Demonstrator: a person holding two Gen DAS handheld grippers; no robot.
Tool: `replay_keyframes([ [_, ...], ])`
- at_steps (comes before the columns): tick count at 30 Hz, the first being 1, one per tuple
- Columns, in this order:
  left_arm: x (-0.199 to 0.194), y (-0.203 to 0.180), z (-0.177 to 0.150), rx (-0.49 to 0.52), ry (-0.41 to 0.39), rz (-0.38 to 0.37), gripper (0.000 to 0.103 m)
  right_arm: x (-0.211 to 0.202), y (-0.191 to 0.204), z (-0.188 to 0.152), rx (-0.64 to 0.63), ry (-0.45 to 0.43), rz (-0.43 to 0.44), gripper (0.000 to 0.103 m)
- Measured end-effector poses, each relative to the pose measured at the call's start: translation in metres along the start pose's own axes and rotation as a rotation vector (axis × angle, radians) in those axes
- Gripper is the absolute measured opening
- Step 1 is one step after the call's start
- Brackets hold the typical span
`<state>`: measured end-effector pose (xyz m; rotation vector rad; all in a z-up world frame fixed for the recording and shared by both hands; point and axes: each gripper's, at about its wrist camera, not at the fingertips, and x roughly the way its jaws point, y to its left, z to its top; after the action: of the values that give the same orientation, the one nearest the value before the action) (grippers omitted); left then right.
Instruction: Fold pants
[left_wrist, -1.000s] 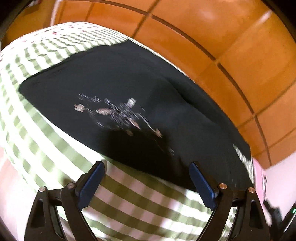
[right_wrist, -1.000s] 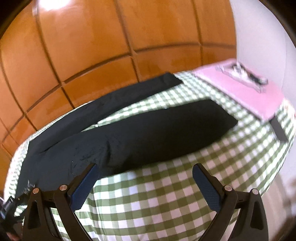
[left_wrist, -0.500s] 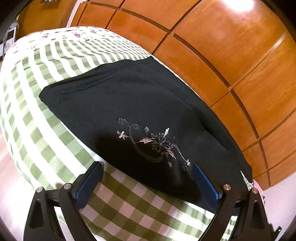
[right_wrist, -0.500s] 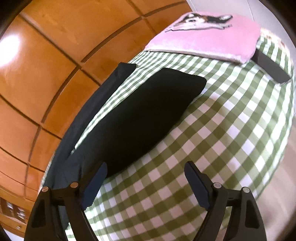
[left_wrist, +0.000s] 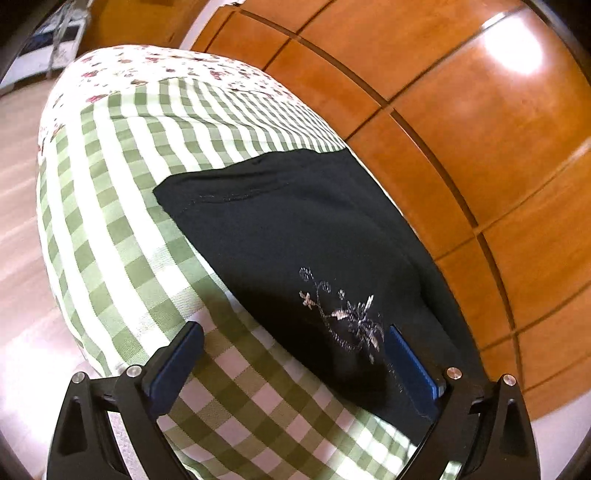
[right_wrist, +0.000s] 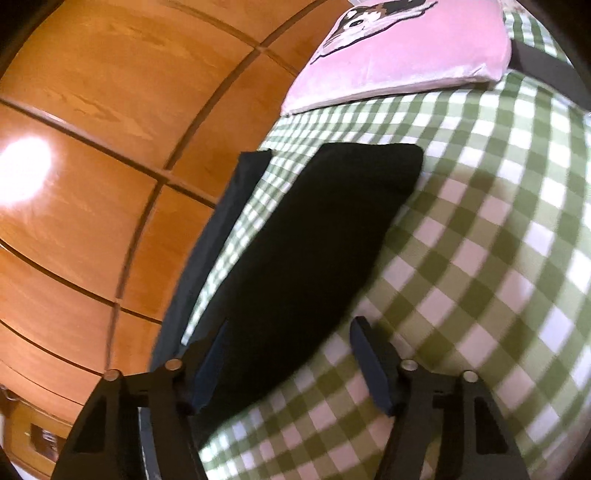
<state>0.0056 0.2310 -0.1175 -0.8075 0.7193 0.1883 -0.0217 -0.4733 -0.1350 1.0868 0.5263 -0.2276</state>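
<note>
Black pants (left_wrist: 291, 229) lie spread flat on a green-and-white checked bed (left_wrist: 122, 229). The left wrist view shows the waist end and a pale flower embroidery (left_wrist: 347, 317). My left gripper (left_wrist: 295, 354) is open and empty, just above the near edge of the pants by the embroidery. The right wrist view shows the two legs (right_wrist: 314, 240) lying apart, with checked cover between them. My right gripper (right_wrist: 288, 362) is open and empty, low over the near leg's edge.
An orange wooden panel wall (left_wrist: 480, 147) runs along the far side of the bed. A pink cushion with a dog picture (right_wrist: 406, 48) lies at the bed's end past the leg hems, beside a dark strap (right_wrist: 543, 66). A flowered sheet (left_wrist: 166, 66) covers the other end.
Both grippers have moved along the pants, the left toward the waist end, the right toward the leg hems and lower. Both stay open and empty.
</note>
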Motion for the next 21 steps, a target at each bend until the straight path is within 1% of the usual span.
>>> replay_keyframes([
  [2,0.002,-0.005,-0.003,0.028,0.005,0.01,0.099,0.005,-0.001,0.002,0.01,0.0,0.034,0.056],
  [4,0.005,-0.009,-0.004,0.038,0.01,0.009,0.099,0.014,-0.001,0.007,0.017,0.003,0.069,0.046],
  [5,0.006,-0.011,-0.004,0.039,0.008,0.013,0.1,0.019,0.0,0.008,0.013,0.009,0.071,0.043],
  [6,0.008,-0.012,-0.004,0.036,0.007,0.02,0.1,0.022,0.001,0.009,0.004,0.017,0.064,0.037],
  [8,0.012,-0.014,-0.004,0.028,0.007,0.031,0.1,0.031,0.003,0.01,-0.029,0.033,0.035,0.031],
  [10,0.014,-0.017,-0.005,0.022,0.009,0.041,0.101,0.037,0.005,0.009,-0.085,0.036,-0.015,0.016],
  [12,0.014,-0.021,-0.007,0.021,0.007,0.057,0.101,0.04,0.006,0.005,-0.141,0.025,-0.046,0.012],
  [15,0.017,-0.023,-0.008,0.005,0.006,0.062,0.101,0.039,0.008,-0.004,-0.221,-0.017,-0.06,0.011],
  [16,0.019,-0.025,-0.007,-0.003,0.008,0.055,0.101,0.039,0.008,-0.005,-0.226,-0.024,-0.062,0.011],
  [19,0.026,-0.029,-0.004,-0.029,0.03,-0.008,0.101,0.043,0.007,-0.003,-0.218,-0.022,-0.05,0.01],
  [21,0.031,-0.033,-0.002,-0.024,0.039,-0.02,0.101,0.043,0.004,-0.002,-0.214,-0.025,-0.036,0.01],
])
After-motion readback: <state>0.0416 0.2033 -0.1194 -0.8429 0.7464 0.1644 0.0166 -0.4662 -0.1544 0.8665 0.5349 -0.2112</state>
